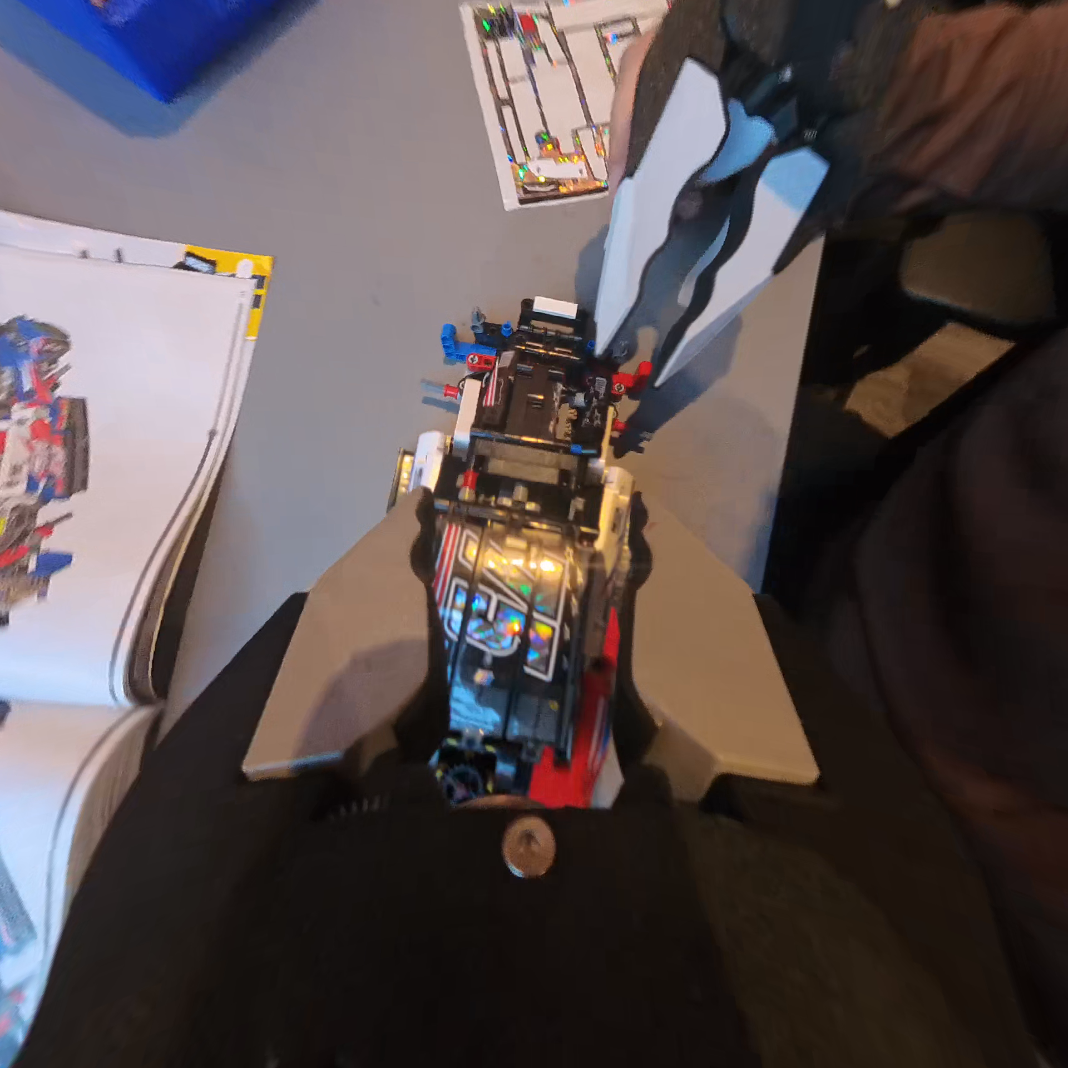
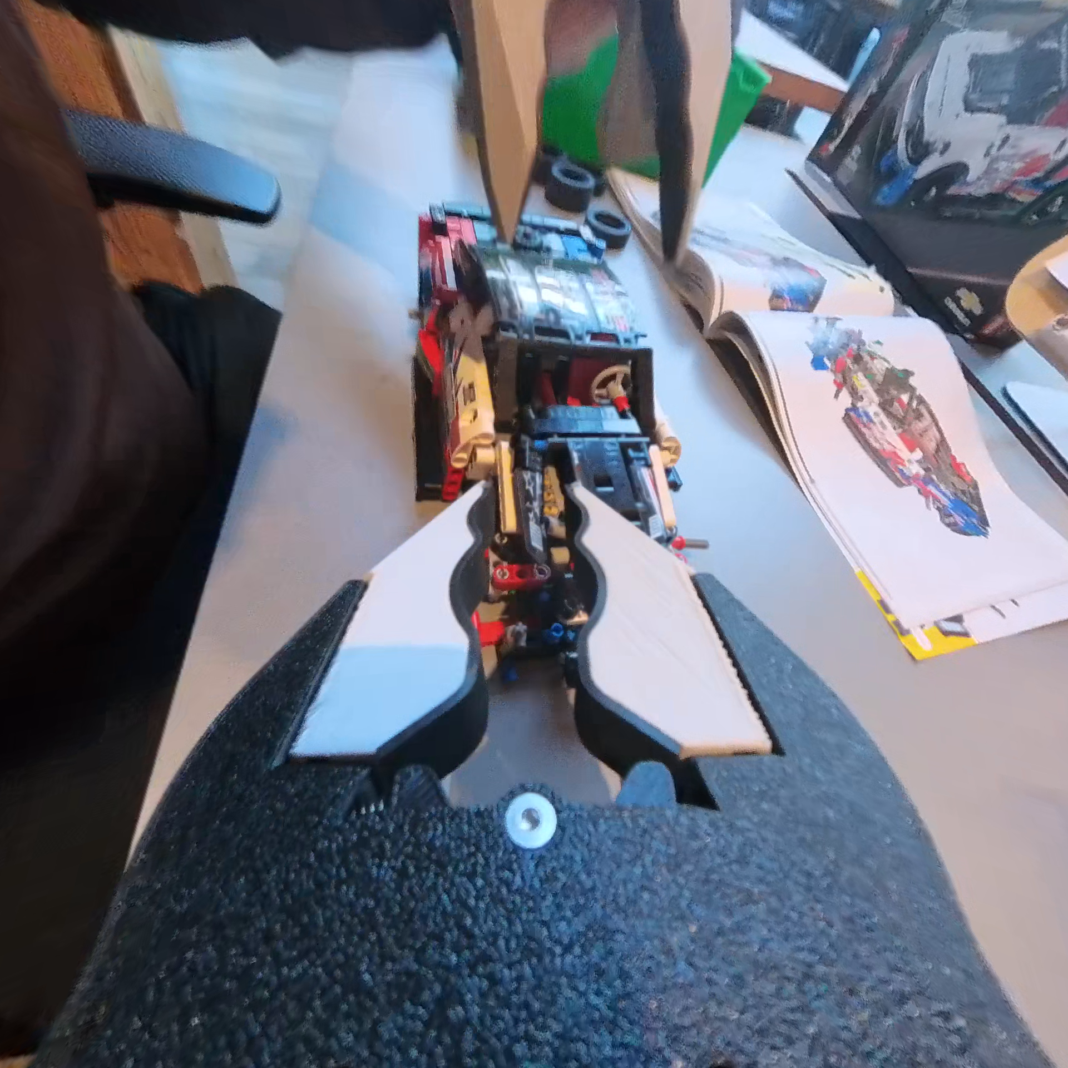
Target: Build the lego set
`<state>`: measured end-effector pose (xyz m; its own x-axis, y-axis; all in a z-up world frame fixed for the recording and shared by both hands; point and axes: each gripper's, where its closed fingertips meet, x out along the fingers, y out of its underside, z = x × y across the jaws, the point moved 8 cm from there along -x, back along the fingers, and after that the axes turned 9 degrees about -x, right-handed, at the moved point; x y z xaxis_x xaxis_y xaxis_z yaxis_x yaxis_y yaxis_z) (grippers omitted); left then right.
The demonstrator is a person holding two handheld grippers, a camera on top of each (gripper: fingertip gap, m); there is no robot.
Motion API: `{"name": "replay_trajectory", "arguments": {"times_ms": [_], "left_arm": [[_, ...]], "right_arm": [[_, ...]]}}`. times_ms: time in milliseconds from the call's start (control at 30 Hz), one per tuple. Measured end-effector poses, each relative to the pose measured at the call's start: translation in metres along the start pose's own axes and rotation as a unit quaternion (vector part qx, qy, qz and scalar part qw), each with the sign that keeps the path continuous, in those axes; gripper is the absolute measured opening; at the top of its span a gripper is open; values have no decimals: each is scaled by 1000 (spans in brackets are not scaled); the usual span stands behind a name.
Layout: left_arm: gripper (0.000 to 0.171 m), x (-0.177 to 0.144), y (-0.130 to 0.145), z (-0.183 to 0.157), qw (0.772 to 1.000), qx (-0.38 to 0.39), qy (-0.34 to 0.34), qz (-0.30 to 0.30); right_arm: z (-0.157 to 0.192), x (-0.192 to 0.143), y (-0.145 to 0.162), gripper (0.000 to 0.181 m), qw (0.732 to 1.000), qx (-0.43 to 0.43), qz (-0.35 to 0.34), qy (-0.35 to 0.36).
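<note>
The left gripper (image 1: 529, 508) straddles the roofed rear half of the car model (image 1: 520, 578). Its jaws stand on either side of the body, against the flanks as far as the left wrist view shows. From the right wrist view only one finger tip meets the roof, and the other hangs over the booklet side, so a firm clamp cannot be confirmed.

The car model (image 2: 537, 370) rests on the grey table (image 2: 323, 462), close to the table edge. Its roof carries shiny striped stickers. Its bare front frame shows red and blue pins.

The right gripper (image 2: 523, 491) has its jaws apart. They flank the bare front frame of the model. In the left wrist view, the fingertips (image 1: 607, 341) sit at the front end of the frame, beside a red connector.

An open instruction booklet (image 2: 867, 462) lies beside the model. A sticker sheet (image 1: 543, 104) lies farther out on the table. Loose black tyres (image 2: 569, 182) lie beyond the model's rear. A green object (image 2: 578, 115) stands behind them. The set's box (image 2: 948, 127) stands past the booklet.
</note>
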<state>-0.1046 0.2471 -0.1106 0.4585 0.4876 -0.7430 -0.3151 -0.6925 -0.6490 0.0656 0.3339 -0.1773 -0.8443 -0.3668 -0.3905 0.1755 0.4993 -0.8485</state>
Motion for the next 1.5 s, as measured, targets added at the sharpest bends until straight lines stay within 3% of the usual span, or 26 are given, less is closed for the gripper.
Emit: {"name": "replay_trajectory", "arguments": {"times_ms": [233,400,633,733,833,933,1000,1067,1100,1167,1367,1500], "left_arm": [[64,-27,53,-19,996,-71,-17,-44],[65,-23,82,-25,993,-106,-2,-48],[61,-25,85,-20,989,-119,16,-81],[63,-33,79,-17,992,-80,-9,-95],[63,-35,67,-14,994,-36,-18,-103],[63,-22,52,-10,995,19,-25,-95],[63,-11,47,-9,995,47,-24,-85],[62,-3,44,-12,993,80,-24,-79],[62,0,43,-12,992,100,-31,-74],[64,5,41,-12,987,142,-53,-56],[63,19,31,-11,982,182,-33,-25],[64,20,26,-3,983,177,-34,-33]], "right_arm": [[16,20,14,23,987,-73,138,29],[22,14,-1,5,977,-109,172,67],[24,-13,5,4,965,-53,217,135],[28,-35,20,5,958,13,244,152],[32,-45,38,2,949,139,243,142],[28,-47,32,1,936,267,178,145],[24,-46,19,12,915,360,112,145],[25,-35,3,29,896,431,43,96],[26,-27,-6,28,889,451,14,72],[25,-10,-19,1,881,472,-15,35],[7,23,-25,0,815,579,31,-4],[4,29,-18,0,804,588,90,12]]}}
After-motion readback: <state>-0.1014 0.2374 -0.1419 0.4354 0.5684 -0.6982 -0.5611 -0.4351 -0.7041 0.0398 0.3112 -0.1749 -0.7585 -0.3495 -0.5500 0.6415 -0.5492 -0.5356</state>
